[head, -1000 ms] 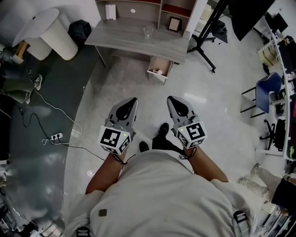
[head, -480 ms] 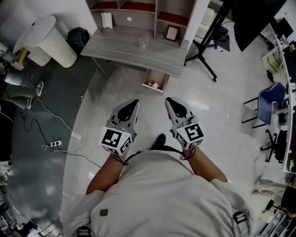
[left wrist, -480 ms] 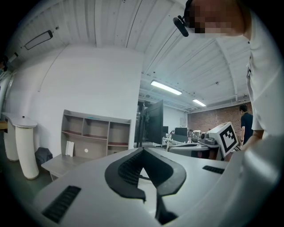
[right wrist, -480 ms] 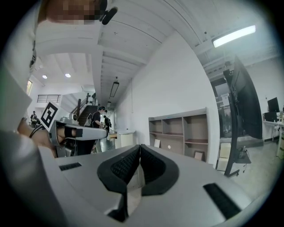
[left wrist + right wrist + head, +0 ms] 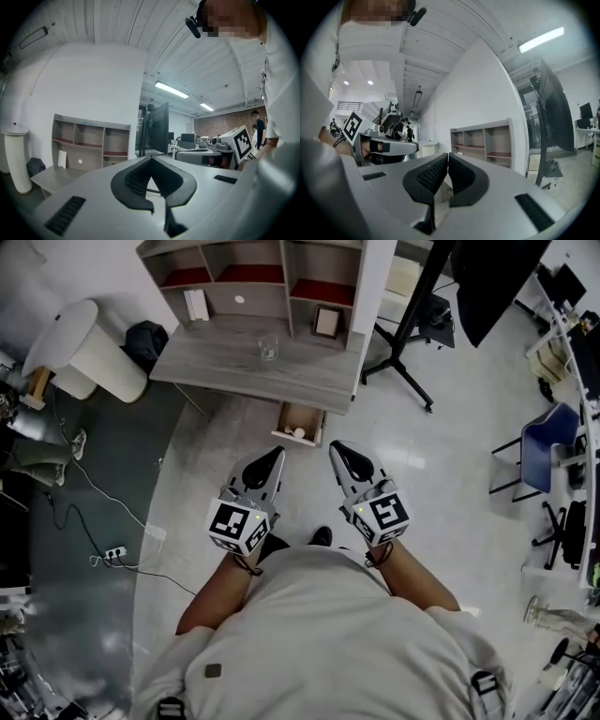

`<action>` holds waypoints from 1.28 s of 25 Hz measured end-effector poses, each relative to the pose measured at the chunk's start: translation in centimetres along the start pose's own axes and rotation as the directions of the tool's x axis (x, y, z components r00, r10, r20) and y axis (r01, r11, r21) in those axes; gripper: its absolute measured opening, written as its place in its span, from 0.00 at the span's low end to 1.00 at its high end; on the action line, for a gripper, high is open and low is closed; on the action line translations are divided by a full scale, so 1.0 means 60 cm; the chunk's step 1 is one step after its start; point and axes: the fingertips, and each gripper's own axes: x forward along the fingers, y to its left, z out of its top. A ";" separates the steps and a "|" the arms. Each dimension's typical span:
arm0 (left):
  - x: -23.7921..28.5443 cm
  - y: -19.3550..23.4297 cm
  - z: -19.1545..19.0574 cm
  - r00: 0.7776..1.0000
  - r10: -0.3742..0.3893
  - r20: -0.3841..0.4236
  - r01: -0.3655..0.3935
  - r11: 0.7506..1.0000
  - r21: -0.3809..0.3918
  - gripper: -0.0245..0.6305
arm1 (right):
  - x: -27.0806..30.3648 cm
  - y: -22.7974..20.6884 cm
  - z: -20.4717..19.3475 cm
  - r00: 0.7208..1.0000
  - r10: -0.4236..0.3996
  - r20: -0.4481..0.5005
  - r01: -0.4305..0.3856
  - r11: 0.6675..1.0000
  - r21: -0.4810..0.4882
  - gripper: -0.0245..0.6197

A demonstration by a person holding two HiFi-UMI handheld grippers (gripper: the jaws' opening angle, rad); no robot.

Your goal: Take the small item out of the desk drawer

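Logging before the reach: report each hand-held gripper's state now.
Left hand-held gripper: closed, holding nothing.
Right hand-held gripper: closed, holding nothing.

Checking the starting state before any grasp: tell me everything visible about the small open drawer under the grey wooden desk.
The small box-shaped drawer stands pulled out from under the front edge of the grey wooden desk, near the desk's right end as the head view shows it. Its inside looks like light brown wood and its front panel is paler. A small pale round item lies inside, close to the front panel. Nothing else is seen touching the drawer.
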 end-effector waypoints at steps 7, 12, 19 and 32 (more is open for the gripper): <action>0.059 -0.014 0.010 0.999 -0.050 0.002 0.050 0.999 0.011 0.06 | -0.005 -0.048 0.010 0.999 -0.042 0.009 0.042 0.999 0.006 0.07; 0.088 -0.006 0.014 0.997 -0.081 0.008 0.081 0.997 0.012 0.06 | 0.003 -0.068 0.011 0.997 -0.074 0.003 0.074 0.997 -0.009 0.07; 0.133 0.048 0.014 0.990 -0.142 0.005 0.142 0.990 0.005 0.06 | 0.053 -0.093 0.009 0.991 -0.137 -0.007 0.137 0.991 -0.010 0.07; 0.204 0.227 0.044 0.967 -0.256 0.013 0.255 0.967 0.010 0.06 | 0.239 -0.107 0.023 0.971 -0.236 -0.028 0.235 0.971 -0.035 0.07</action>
